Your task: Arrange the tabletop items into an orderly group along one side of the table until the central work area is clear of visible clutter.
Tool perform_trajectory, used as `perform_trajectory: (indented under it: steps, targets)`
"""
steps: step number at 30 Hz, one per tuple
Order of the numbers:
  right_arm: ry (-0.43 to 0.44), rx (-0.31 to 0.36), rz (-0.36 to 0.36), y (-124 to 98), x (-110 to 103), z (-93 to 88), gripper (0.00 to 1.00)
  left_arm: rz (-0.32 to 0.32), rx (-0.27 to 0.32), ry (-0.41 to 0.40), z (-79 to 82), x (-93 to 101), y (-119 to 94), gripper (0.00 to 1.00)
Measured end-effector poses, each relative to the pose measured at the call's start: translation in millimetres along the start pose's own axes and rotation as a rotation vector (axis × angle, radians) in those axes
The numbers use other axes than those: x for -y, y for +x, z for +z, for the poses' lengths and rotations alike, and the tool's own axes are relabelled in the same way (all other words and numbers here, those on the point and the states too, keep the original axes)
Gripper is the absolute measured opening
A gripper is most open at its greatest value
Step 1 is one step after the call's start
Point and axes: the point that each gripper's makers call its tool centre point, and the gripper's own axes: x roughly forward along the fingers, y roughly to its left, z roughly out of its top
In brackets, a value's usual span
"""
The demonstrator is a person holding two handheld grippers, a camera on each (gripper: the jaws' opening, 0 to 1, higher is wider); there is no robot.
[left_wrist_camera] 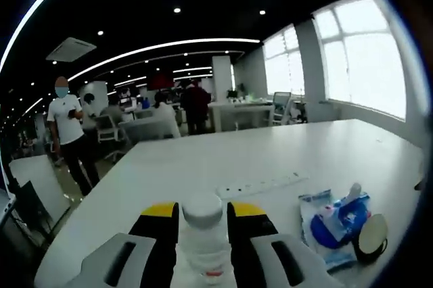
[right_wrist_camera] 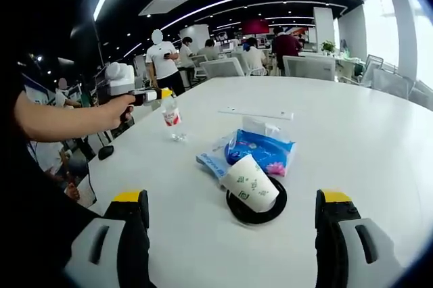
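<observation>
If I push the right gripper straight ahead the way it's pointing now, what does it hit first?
Most likely the paper cup lying tipped on the black disc, centred between the open right gripper jaws. The blue tissue pack sits just beyond. Depth is uncertain.

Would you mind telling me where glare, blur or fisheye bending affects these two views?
Left gripper view: the windows blow out white, the ceiling light strips bend into arcs, and the clamped bottle looks soft. Right gripper view: a blown-out window at right, dark left side, and the paper cup is sharp.

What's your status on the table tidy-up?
Left hand-held gripper shut on water bottle, held above the table. Right hand-held gripper open. Paper cup, tissue pack and power strip mid-table.
</observation>
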Motion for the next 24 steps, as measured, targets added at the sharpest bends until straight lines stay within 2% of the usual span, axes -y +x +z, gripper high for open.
perform_trajectory:
  steps: [8,14,17,24]
  targets:
    - [0.001,0.012,-0.013,3,2,4.2,1.00,0.014,0.024,-0.050,2.0,1.8,6,0.25]
    - [-0.027,0.013,-0.021,5,5,9.8,1.00,0.003,0.012,-0.009,-3.0,2.8,8,0.24]
    - [-0.041,-0.006,-0.026,5,5,10.1,1.00,0.002,0.009,-0.017,-0.7,2.9,8,0.24]
    - [-0.036,-0.051,-0.031,6,8,4.5,1.00,-0.021,0.001,0.018,-0.8,6.5,11,0.25]
